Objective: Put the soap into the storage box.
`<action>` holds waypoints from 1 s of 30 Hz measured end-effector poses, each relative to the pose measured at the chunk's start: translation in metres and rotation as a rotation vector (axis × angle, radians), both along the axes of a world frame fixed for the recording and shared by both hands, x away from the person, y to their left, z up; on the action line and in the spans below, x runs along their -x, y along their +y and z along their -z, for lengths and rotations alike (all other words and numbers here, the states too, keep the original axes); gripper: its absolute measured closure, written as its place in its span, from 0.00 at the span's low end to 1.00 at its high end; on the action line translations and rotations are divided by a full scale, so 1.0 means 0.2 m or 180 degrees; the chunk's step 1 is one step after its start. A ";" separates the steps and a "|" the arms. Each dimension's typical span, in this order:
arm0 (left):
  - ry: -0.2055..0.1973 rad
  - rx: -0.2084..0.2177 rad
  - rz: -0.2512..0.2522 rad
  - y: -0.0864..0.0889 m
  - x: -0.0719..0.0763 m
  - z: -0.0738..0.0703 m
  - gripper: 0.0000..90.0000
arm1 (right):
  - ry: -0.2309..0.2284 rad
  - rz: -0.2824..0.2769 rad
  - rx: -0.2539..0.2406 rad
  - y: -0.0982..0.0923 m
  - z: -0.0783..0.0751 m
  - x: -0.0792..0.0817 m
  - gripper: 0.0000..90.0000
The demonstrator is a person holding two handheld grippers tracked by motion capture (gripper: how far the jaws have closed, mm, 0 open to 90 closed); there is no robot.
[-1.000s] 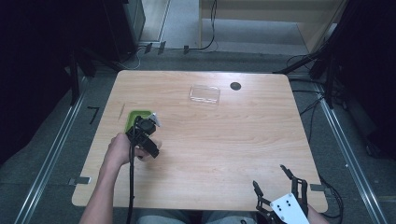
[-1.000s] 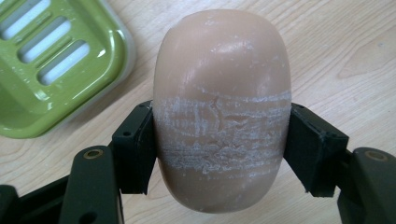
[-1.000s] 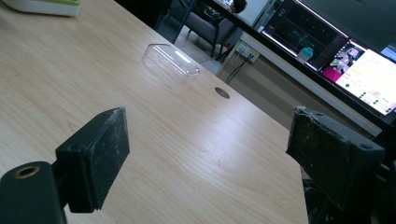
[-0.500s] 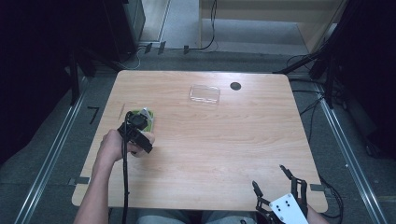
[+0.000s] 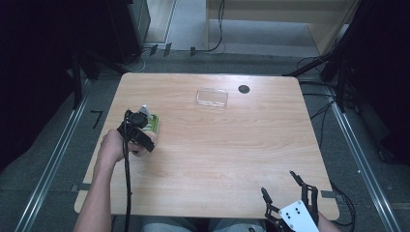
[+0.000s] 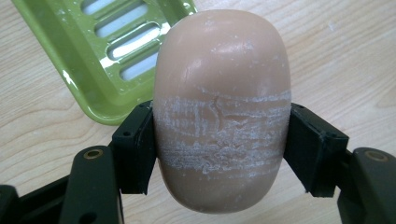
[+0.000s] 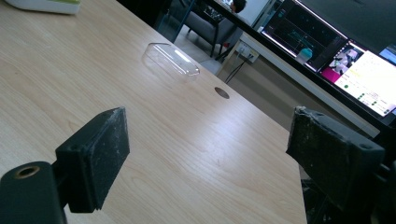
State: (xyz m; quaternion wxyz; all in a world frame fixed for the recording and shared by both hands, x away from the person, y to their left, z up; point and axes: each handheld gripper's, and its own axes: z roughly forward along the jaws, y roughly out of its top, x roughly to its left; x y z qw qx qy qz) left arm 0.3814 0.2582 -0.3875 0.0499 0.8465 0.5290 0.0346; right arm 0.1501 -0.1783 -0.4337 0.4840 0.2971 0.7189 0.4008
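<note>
The left gripper [image 6: 219, 140] is clamped on the soap bar [image 6: 222, 107], with the green soap dish [image 6: 93, 60] at 11 o'clock; the right gripper [image 7: 205, 154] stands open.

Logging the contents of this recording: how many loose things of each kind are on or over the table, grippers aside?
Soap bar, held in the left gripper: 1
Green soap dish: 1
Clear plastic lid: 1
Total: 3

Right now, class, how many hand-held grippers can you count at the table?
2: the left hand-held gripper grips a soap bar beside the green dish; the right hand-held gripper sits open at the table's near edge.
</note>
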 end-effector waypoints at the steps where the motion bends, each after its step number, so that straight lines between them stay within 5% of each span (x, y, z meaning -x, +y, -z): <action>1: 0.0004 0.0012 -0.0022 0.00 0.00 0.00 0.37 | -0.0002 -0.0001 0.0006 0.00 0.00 0.00 0.15; 30: -0.0046 -0.0011 -0.0322 0.06 -0.16 -0.01 0.37 | -0.0006 -0.0003 -0.0010 0.00 0.00 0.00 0.15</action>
